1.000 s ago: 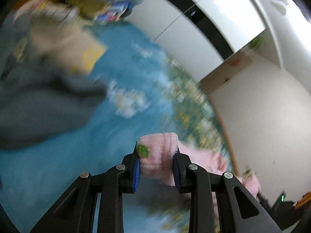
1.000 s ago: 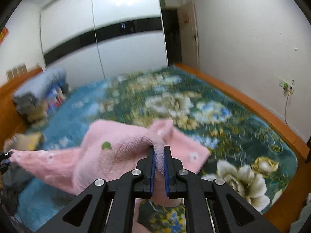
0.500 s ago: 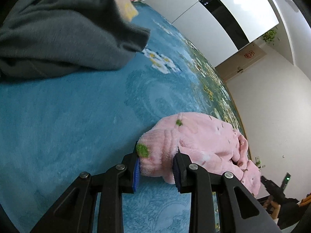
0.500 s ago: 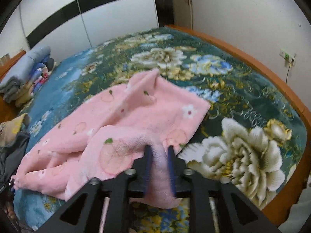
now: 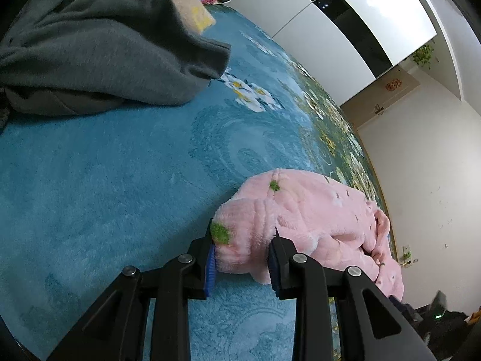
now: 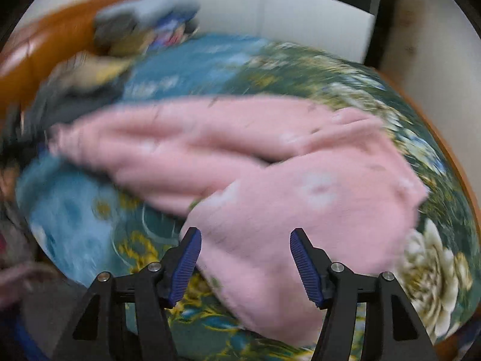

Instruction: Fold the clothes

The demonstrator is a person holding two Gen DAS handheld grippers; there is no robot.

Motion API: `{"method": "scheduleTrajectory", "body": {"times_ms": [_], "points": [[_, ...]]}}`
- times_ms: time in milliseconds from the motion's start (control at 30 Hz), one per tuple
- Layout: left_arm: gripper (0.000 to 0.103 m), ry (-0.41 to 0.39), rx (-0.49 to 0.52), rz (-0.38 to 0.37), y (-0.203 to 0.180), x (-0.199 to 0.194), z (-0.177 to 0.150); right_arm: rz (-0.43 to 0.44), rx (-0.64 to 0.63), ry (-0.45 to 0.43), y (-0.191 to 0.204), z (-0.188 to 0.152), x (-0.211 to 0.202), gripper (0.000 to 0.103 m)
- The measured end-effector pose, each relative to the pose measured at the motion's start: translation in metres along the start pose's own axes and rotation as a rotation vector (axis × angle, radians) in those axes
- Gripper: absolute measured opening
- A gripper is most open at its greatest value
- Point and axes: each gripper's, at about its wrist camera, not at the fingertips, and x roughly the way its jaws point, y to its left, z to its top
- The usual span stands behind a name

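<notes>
A fluffy pink garment [image 5: 318, 213] with small green and white prints lies spread on the blue floral bedspread [image 5: 114, 186]. My left gripper [image 5: 242, 260] is shut on a bunched end of it, low on the bed. In the right wrist view the pink garment [image 6: 270, 180] lies crumpled across the bed, blurred by motion. My right gripper [image 6: 245, 263] is open just above its near edge and holds nothing.
A dark grey garment [image 5: 99, 51] lies heaped at the left with a beige and yellow one [image 5: 186, 3] behind it. Folded bedding [image 6: 150, 27] is stacked by the wooden headboard [image 6: 39, 45]. White wardrobe doors [image 5: 330, 21] stand beyond the bed. A wooden bed edge [image 6: 451, 156] runs along the right.
My right gripper has opened and let go of the pink garment, which now lies on the bed. My left gripper has lowered its held end onto the bedspread and stayed shut.
</notes>
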Motion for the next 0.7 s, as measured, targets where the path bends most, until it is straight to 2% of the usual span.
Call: {"method": "scheduleTrajectory", "body": {"times_ms": [100, 200, 367, 433, 500, 533, 600, 700], "points": [[0.030, -0.001, -0.002, 0.005, 0.000, -0.001, -0.001, 0.016, -0.020, 0.034, 0.014, -0.008, 0.023, 0.066], [0.030, 0.002, -0.009, 0.015, -0.001, 0.001, -0.002, -0.043, -0.049, 0.052, 0.020, -0.011, 0.037, 0.066], [0.030, 0.002, -0.001, 0.029, -0.003, 0.003, -0.002, -0.067, 0.027, 0.078, 0.005, -0.017, 0.049, 0.062], [0.030, 0.001, -0.002, 0.030, -0.003, 0.003, -0.002, -0.069, 0.041, 0.074, 0.001, -0.018, 0.048, 0.053], [0.030, 0.000, -0.006, 0.030, -0.002, 0.003, -0.001, -0.052, 0.064, 0.067, -0.006, -0.018, 0.041, 0.024], [0.030, -0.002, -0.008, 0.028, -0.002, 0.003, -0.001, -0.037, 0.082, 0.062, -0.011, -0.017, 0.037, 0.017], [0.030, -0.008, -0.008, 0.027, -0.002, 0.003, 0.000, 0.017, 0.140, 0.036, -0.027, -0.014, 0.022, 0.015], [0.030, -0.023, -0.010, 0.028, -0.003, 0.002, 0.002, 0.008, 0.212, -0.049, -0.063, -0.008, -0.015, 0.014]]}}
